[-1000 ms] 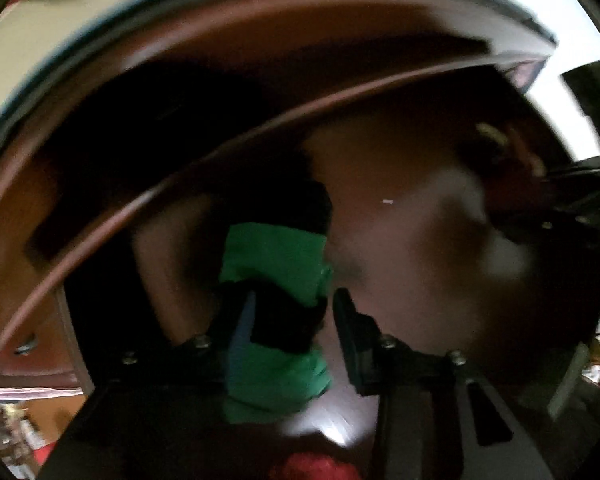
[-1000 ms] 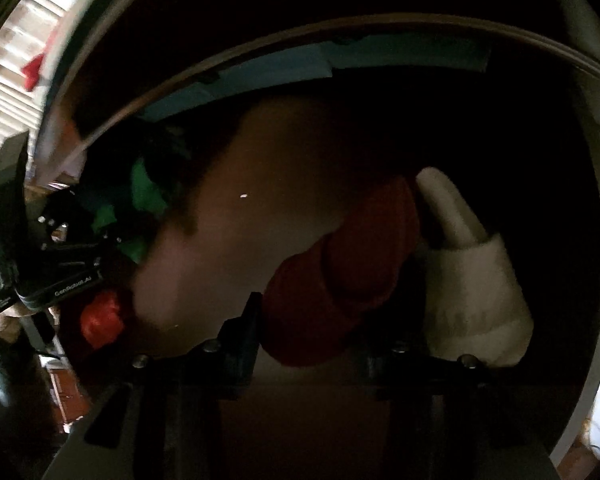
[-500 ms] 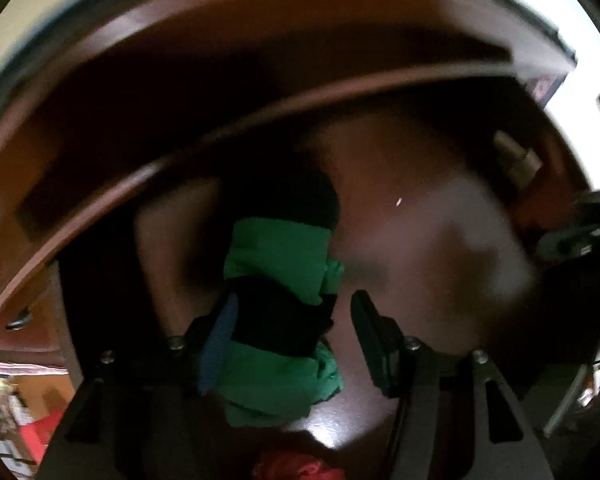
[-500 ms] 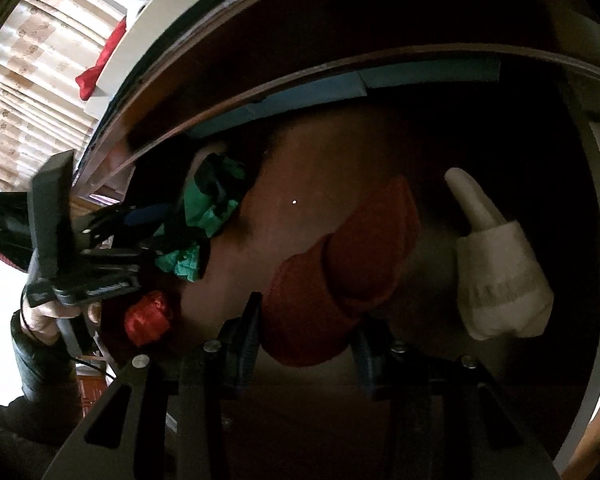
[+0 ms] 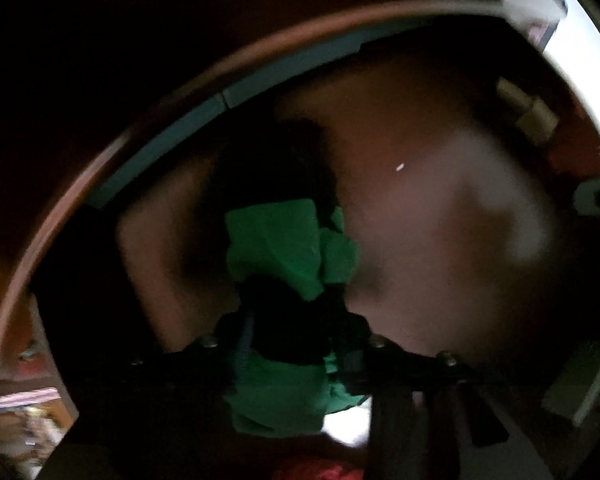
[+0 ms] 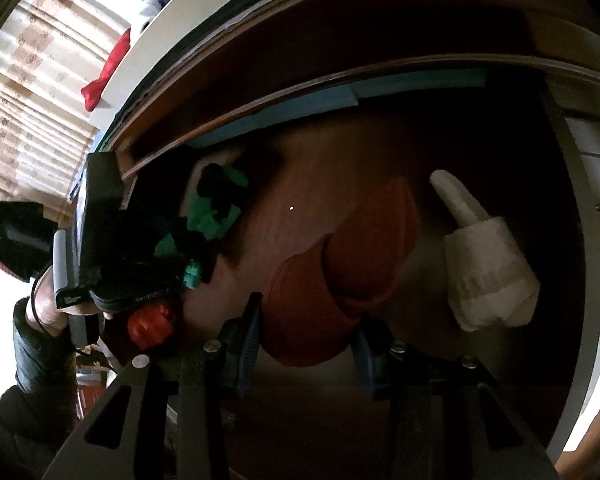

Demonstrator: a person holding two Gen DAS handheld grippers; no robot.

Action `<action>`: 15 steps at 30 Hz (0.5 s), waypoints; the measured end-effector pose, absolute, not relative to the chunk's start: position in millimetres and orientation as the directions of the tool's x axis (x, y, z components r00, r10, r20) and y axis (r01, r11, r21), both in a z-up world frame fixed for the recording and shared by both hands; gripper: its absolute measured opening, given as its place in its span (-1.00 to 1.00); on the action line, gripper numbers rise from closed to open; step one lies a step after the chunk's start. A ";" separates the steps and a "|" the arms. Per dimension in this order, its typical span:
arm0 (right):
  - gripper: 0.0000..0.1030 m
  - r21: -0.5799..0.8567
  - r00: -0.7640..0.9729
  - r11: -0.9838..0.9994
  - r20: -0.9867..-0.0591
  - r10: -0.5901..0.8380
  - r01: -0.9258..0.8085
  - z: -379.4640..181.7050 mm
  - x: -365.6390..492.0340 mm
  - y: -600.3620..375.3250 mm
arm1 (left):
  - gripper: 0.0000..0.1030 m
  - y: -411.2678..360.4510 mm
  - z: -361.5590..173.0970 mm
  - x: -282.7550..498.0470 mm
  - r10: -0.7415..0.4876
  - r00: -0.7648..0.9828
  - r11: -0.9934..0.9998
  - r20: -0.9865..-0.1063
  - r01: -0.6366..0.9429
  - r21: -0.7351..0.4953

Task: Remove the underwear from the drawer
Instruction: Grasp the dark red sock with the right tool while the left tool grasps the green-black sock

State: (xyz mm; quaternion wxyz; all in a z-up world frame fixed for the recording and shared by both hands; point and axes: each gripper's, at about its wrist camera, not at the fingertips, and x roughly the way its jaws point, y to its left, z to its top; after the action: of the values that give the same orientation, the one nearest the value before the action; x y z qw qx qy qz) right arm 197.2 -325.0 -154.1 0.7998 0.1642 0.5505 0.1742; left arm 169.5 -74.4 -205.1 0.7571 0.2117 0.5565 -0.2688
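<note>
A green and black underwear (image 5: 284,256) sits between the fingers of my left gripper (image 5: 296,344), which is shut on it, above the brown drawer floor (image 5: 440,216). The same piece shows in the right wrist view (image 6: 214,212), held by the left gripper (image 6: 180,264) at the left. A dark red rolled underwear (image 6: 340,272) lies between the fingers of my right gripper (image 6: 306,340), which stands open around it. A white rolled garment (image 6: 484,264) lies to its right in the drawer (image 6: 308,184).
A bright red bundle (image 6: 150,322) lies at the drawer's front left, also low in the left wrist view (image 5: 316,472). The drawer front edge with a blue strip (image 6: 300,110) curves above. A red cloth (image 6: 108,72) lies on the white top.
My left gripper has closed on the green and black underwear and moved with it. The right gripper has pulled back slightly, with the red roll still between its open fingers.
</note>
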 end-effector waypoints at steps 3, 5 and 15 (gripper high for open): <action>-0.16 0.473 0.359 0.878 -0.808 0.467 -0.079 -152.4 193.1 -333.6 | -0.47 -72.0 -210.6 167.1 -0.244 0.219 0.762 -0.945 0.646 -0.047; -0.16 0.493 0.381 0.867 -0.790 0.481 -0.073 -150.7 189.1 -340.2 | -0.48 -75.8 -214.7 162.8 -0.270 0.225 0.760 -0.936 0.647 -0.063; -0.16 0.562 0.460 0.826 -0.727 0.509 -0.027 -149.0 169.2 -366.2 | -0.48 -89.5 -202.9 137.3 -0.408 0.260 0.756 -0.875 0.633 -0.165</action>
State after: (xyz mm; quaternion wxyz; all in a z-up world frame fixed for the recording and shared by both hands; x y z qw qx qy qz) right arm 169.2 -366.2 -149.0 0.8186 0.2449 0.4930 0.1637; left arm 137.3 -89.5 -202.9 0.7860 0.1102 0.5102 -0.3313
